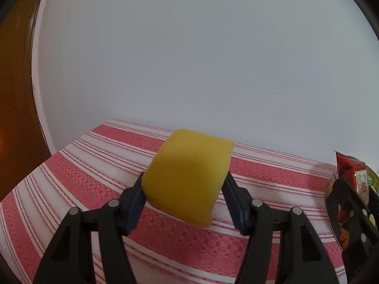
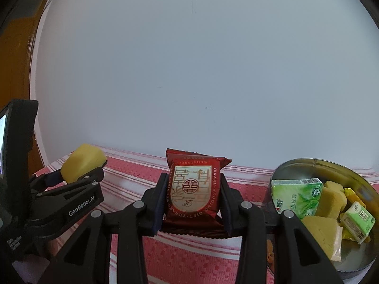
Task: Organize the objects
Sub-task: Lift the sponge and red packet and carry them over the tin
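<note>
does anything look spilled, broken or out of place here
Nothing stands out. The left tool holds a yellow sponge and the right tool holds a red snack packet, both above the striped cloth. The metal bowl sits upright, with its cartons and sponges inside.

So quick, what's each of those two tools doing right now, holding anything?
Left tool: closed on a yellow sponge block, lifted off the striped tablecloth.
Right tool: closed on a red snack packet.
</note>
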`<state>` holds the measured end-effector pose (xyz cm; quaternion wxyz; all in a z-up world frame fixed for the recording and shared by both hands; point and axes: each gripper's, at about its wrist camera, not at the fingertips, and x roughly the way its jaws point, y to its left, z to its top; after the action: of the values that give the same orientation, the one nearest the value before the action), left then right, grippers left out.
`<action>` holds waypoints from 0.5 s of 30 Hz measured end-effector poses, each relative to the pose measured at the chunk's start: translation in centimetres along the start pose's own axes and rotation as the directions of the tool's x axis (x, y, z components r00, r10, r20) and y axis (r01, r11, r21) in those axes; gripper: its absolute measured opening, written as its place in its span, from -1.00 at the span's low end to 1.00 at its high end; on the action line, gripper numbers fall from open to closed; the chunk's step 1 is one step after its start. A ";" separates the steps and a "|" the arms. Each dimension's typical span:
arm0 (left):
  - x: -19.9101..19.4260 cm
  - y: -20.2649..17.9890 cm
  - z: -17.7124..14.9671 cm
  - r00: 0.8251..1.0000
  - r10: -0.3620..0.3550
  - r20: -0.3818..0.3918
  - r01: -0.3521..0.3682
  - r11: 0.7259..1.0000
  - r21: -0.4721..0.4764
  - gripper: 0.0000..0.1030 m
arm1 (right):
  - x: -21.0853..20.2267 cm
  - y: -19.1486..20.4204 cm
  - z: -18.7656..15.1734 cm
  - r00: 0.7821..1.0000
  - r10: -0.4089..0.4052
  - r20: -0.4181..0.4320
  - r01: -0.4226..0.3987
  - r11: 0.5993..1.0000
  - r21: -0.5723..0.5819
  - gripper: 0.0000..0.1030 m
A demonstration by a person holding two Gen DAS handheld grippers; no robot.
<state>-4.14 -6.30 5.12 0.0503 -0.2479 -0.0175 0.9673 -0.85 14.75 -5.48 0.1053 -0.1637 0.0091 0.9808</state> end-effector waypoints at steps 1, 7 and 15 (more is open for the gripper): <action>-0.2 -0.2 -0.1 1.000 -0.001 0.003 0.001 1.000 0.006 0.19 | -0.4 0.0 -0.2 1.000 0.000 0.001 0.000 1.000 -0.001 -0.17; -0.8 0.0 -0.5 1.000 -0.001 0.028 0.001 1.000 0.028 0.19 | -1.9 0.1 -0.1 1.000 0.000 0.003 0.000 1.000 -0.004 -0.17; -2.0 0.2 -1.0 0.999 0.008 0.038 -0.008 1.000 0.011 0.19 | -3.7 0.2 0.4 1.000 0.002 0.000 -0.002 1.000 -0.001 -0.17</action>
<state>-1.92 -6.75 5.17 0.0474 -0.2295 -0.0120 0.9721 2.38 13.86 -3.88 0.1043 -0.1636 0.0086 0.9810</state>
